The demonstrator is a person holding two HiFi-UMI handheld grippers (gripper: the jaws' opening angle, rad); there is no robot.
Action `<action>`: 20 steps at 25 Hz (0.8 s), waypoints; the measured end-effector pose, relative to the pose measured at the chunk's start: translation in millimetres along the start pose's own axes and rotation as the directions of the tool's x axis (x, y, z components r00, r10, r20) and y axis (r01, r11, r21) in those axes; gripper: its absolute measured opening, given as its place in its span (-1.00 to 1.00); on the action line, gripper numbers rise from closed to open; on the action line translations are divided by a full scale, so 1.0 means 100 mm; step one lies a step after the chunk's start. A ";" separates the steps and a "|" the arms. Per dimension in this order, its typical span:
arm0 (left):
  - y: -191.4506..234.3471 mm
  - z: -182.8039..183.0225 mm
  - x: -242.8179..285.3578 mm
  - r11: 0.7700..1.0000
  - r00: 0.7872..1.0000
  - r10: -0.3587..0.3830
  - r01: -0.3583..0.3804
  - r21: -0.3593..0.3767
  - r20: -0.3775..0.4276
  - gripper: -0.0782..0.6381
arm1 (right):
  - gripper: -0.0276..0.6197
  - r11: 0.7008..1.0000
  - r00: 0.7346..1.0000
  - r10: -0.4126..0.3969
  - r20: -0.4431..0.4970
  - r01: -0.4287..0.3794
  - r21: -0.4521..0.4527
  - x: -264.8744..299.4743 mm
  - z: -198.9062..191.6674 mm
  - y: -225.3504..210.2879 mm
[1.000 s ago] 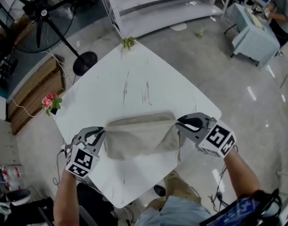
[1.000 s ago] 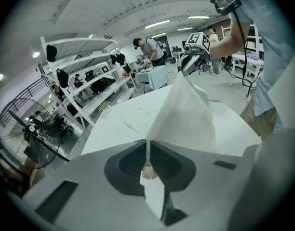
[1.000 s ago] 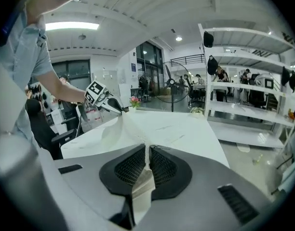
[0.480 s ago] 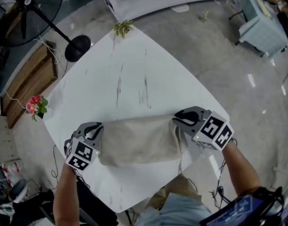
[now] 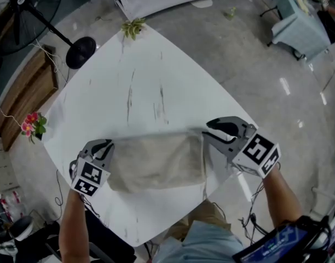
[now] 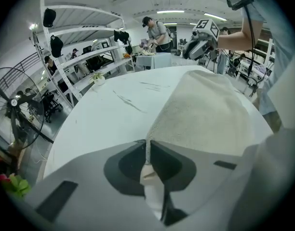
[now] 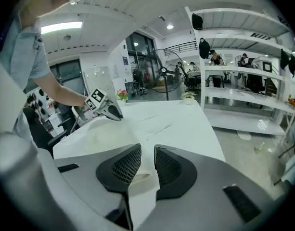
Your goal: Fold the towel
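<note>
Towel has sunk folded onto the table; right gripper has just been opening, nothing pinched, so left gripper, still pinching its edge, should release next.

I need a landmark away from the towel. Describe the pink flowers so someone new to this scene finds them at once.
Start with the large white table, which fills the head view like a diamond. At its left corner sits a small bunch of flowers. Pink blooms set it apart from the all-green plant at the table's far corner.
</note>
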State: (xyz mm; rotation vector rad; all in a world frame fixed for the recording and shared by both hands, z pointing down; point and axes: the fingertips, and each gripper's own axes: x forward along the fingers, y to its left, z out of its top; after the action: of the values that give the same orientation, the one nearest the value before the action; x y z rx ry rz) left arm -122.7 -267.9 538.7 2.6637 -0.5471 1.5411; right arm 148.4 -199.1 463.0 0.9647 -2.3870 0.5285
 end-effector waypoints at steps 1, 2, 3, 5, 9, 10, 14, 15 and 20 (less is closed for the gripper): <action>0.00 0.00 0.01 1.000 1.000 0.002 -0.002 0.001 -0.003 -0.69 | -0.62 0.999 0.999 0.032 0.007 -0.032 -0.033 -0.02 0.06 0.15; 0.00 0.00 0.01 1.000 1.000 0.004 -0.004 0.001 -0.006 -0.69 | -0.67 0.995 0.997 0.079 -0.005 -0.080 -0.064 -0.02 0.08 0.35; 0.00 0.00 0.01 1.000 1.000 0.006 -0.006 0.001 -0.008 -0.69 | -0.69 0.987 0.991 0.133 -0.032 -0.135 -0.088 0.00 0.05 0.59; 0.01 0.01 0.01 1.000 1.000 0.006 -0.006 0.002 -0.012 -0.69 | -0.70 0.962 0.968 0.231 -0.099 -0.243 -0.129 0.10 -0.13 1.06; 0.03 0.03 0.01 1.000 1.000 -0.002 0.002 0.013 -0.022 -0.69 | -0.78 0.916 0.918 0.280 -0.282 -0.343 -0.207 0.26 -0.74 1.53; 0.03 0.04 0.02 1.000 1.000 -0.005 0.005 0.015 -0.022 -0.69 | -0.81 0.913 0.911 0.267 -0.314 -0.344 -0.221 0.26 -0.84 1.54; 0.08 0.06 0.05 1.000 1.000 -0.005 0.005 -0.001 -0.013 -0.69 | -0.86 0.913 0.906 0.252 -0.340 -0.339 -0.226 0.23 -0.96 1.53; 0.09 0.07 0.05 1.000 1.000 0.001 -0.001 -0.009 -0.007 -0.69 | -0.86 0.914 0.905 0.260 -0.336 -0.343 -0.216 0.24 -0.95 1.54; 0.23 0.05 -0.16 0.992 0.998 0.042 -0.036 -0.118 0.050 -0.18 | -0.82 0.935 0.926 0.302 -0.228 -0.335 -0.121 0.11 -0.66 1.52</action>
State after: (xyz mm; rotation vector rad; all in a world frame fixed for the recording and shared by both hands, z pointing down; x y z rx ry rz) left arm -132.5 -286.3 518.8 2.6270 -0.6735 1.4047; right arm 51.9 -68.1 497.1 0.4281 -2.3639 0.5191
